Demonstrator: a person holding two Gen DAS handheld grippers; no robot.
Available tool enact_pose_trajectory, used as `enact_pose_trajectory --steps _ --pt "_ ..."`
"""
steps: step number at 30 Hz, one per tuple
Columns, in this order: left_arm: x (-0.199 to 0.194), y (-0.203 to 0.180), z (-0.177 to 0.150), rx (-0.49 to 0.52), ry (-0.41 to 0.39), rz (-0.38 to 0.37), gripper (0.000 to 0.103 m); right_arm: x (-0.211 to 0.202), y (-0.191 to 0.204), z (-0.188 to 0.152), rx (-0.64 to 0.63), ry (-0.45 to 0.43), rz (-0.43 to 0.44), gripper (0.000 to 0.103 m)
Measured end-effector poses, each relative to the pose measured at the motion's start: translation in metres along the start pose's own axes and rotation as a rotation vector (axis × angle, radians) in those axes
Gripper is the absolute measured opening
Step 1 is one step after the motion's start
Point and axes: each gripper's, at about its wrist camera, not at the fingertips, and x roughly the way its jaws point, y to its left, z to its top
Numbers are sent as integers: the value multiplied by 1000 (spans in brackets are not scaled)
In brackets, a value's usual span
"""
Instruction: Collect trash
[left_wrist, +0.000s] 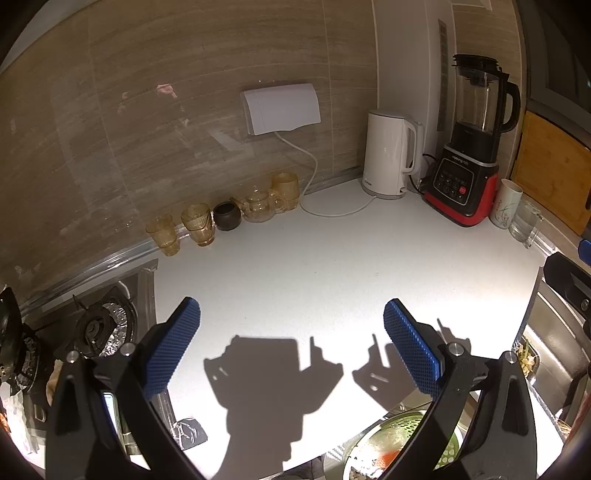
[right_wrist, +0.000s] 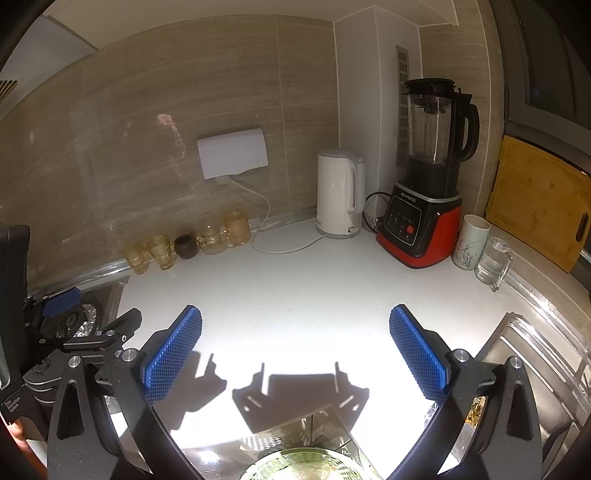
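My left gripper (left_wrist: 291, 339) is open and empty above the white counter (left_wrist: 295, 258). My right gripper (right_wrist: 295, 347) is also open and empty above the same counter (right_wrist: 295, 295). A perforated metal colander with food scraps (left_wrist: 402, 446) sits at the bottom right in the left wrist view, and its rim (right_wrist: 303, 465) shows at the bottom of the right wrist view. More scraps (left_wrist: 526, 360) lie in the sink at the right. The left gripper's body (right_wrist: 62, 325) shows at the left of the right wrist view.
Along the wall stand amber glasses (left_wrist: 197, 223), a dark bowl (left_wrist: 227, 216), a glass teapot (left_wrist: 260, 205), a white kettle (left_wrist: 388, 155), a red-and-black blender (left_wrist: 469, 147), a cup (left_wrist: 506, 205) and a glass jug (left_wrist: 524, 221). A gas stove (left_wrist: 96, 328) is at left, a steel sink (right_wrist: 535, 369) at right.
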Motion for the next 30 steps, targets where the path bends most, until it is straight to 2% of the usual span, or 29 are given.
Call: enact_pose_trajectory --steps 30 --pt "16 -5 7 18 12 -48 95 6 -6 2 -4 18 -33 101"
